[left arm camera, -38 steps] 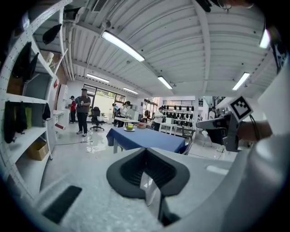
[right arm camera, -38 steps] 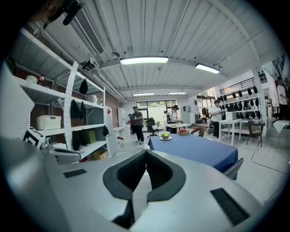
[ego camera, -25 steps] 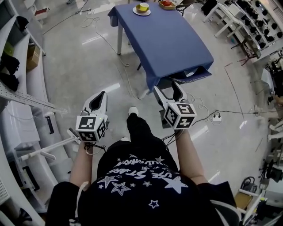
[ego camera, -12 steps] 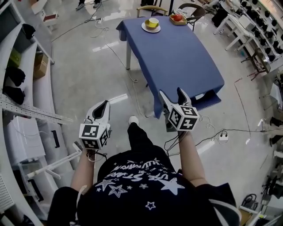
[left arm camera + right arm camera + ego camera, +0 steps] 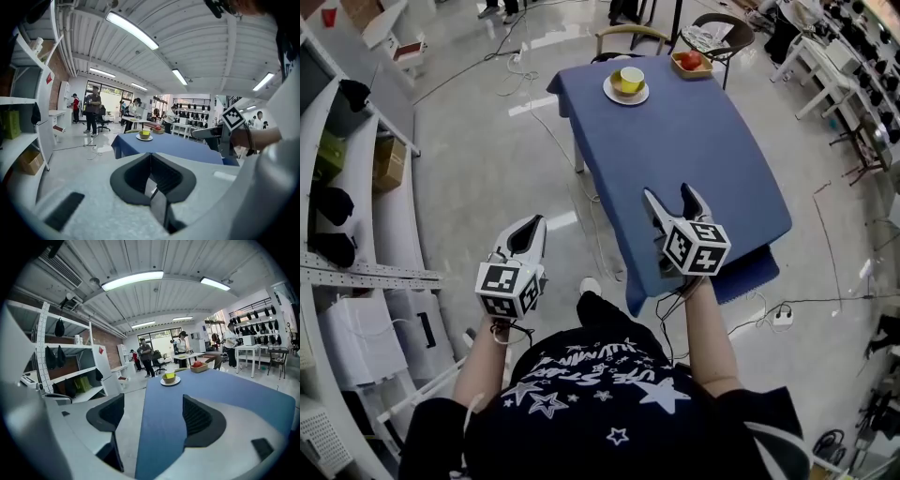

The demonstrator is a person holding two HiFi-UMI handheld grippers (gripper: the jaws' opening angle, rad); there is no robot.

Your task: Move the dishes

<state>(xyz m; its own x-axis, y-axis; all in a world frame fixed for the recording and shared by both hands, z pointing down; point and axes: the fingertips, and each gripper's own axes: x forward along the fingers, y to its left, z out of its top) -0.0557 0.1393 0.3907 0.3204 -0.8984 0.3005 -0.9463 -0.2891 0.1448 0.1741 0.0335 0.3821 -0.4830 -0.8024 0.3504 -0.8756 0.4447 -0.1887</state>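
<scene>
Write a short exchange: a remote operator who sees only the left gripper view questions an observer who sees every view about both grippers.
Operator: Is the right gripper open?
Observer: Yes. Its own view shows the jaws wide apart, nothing between them.
Operator: Is my left gripper over the blue table?
Observer: No. The head view shows it over the floor, left of the blue table.

No wording that can be read for certain, white lettering among stars printed on the black shirt (image 5: pixel 600 375), seen upside down and not made out, small red tag (image 5: pixel 48 78) fixed to the shelf post (image 5: pixel 46 112), unread.
</scene>
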